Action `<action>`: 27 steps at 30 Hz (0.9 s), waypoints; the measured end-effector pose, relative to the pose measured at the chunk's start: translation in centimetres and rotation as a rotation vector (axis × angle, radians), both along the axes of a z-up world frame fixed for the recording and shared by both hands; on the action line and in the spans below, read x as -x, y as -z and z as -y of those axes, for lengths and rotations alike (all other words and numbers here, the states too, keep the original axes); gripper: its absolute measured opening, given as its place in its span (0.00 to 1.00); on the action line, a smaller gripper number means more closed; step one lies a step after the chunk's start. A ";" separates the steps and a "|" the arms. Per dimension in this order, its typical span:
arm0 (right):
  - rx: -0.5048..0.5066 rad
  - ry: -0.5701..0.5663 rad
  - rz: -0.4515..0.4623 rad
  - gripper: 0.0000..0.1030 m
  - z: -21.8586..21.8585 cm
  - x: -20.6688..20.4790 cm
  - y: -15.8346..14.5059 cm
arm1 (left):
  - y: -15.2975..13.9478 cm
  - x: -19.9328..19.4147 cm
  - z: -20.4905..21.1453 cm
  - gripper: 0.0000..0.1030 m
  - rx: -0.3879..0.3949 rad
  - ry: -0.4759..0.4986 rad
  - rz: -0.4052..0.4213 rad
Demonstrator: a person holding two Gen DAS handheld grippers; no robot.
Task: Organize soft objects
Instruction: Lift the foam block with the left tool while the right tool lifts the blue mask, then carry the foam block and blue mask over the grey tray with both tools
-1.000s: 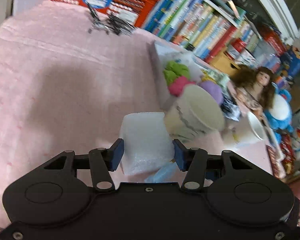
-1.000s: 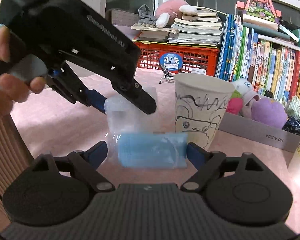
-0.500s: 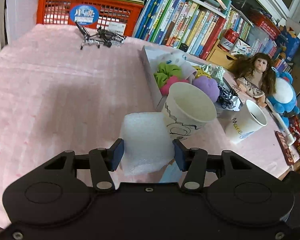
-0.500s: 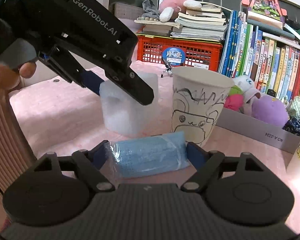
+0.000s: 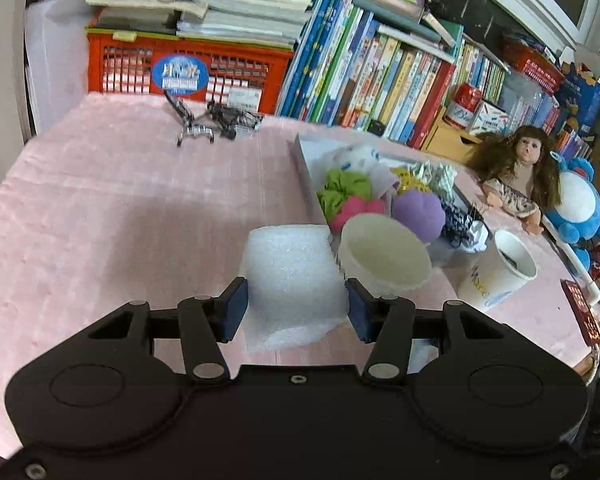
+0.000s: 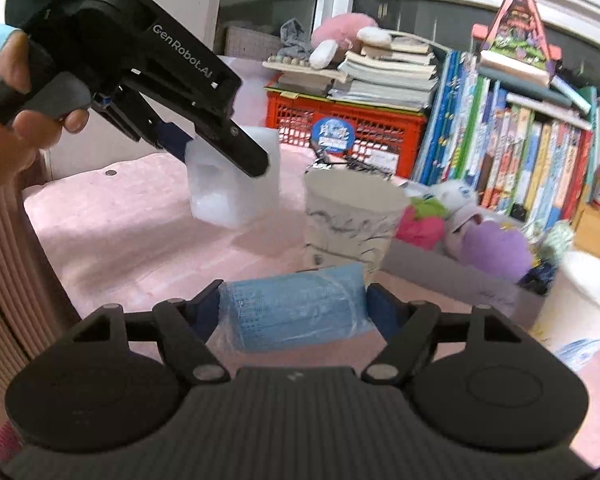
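Observation:
My left gripper (image 5: pixel 296 307) is shut on a white foam block (image 5: pixel 294 280) and holds it above the pink table; the block also shows in the right wrist view (image 6: pixel 236 188). My right gripper (image 6: pixel 294 312) is shut on a blue packet of face masks (image 6: pixel 296 312), held low over the table. A grey box (image 5: pixel 308 184) holds soft things: a green scrunchie (image 5: pixel 342 192), a pink ball (image 5: pixel 356 208), a purple plush (image 5: pixel 420 210). The box shows in the right wrist view too (image 6: pixel 452 272).
A drawn-on paper cup (image 5: pixel 384 256) stands just right of the foam block, also in the right wrist view (image 6: pixel 352 220). A second paper cup (image 5: pixel 496 272), a doll (image 5: pixel 520 176), a blue plush (image 5: pixel 580 208), binder clips (image 5: pixel 212 122), a red crate (image 5: pixel 180 68) and books (image 5: pixel 380 68) surround the table.
The left gripper has lifted the foam block up off the table and away. The right gripper has risen a little with the mask packet.

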State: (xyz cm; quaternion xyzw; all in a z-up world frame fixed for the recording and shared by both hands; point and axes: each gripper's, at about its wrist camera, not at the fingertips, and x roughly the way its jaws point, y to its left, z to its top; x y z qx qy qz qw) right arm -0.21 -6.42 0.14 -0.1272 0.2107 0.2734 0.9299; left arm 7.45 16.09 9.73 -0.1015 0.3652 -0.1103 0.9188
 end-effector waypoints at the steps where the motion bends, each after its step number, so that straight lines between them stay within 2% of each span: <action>1: 0.003 0.004 0.004 0.75 0.4 0.0 -0.3 | -0.4 0.0 0.0 0.49 -0.004 0.001 0.009; 10: -0.015 0.095 0.082 0.75 5.0 -1.6 -5.7 | -4.8 -2.0 2.5 0.49 -0.017 0.024 0.099; 14: -0.036 0.163 0.091 0.75 7.2 -3.8 -8.0 | -6.3 -4.2 4.3 0.48 0.001 0.042 0.101; 23: -0.059 0.306 0.011 0.75 11.2 -11.3 -11.5 | -7.8 -11.4 8.4 0.48 -0.006 0.019 0.059; 27: -0.081 0.352 -0.076 0.75 12.9 -15.3 -12.2 | -7.3 -15.0 10.1 0.48 -0.016 -0.001 0.014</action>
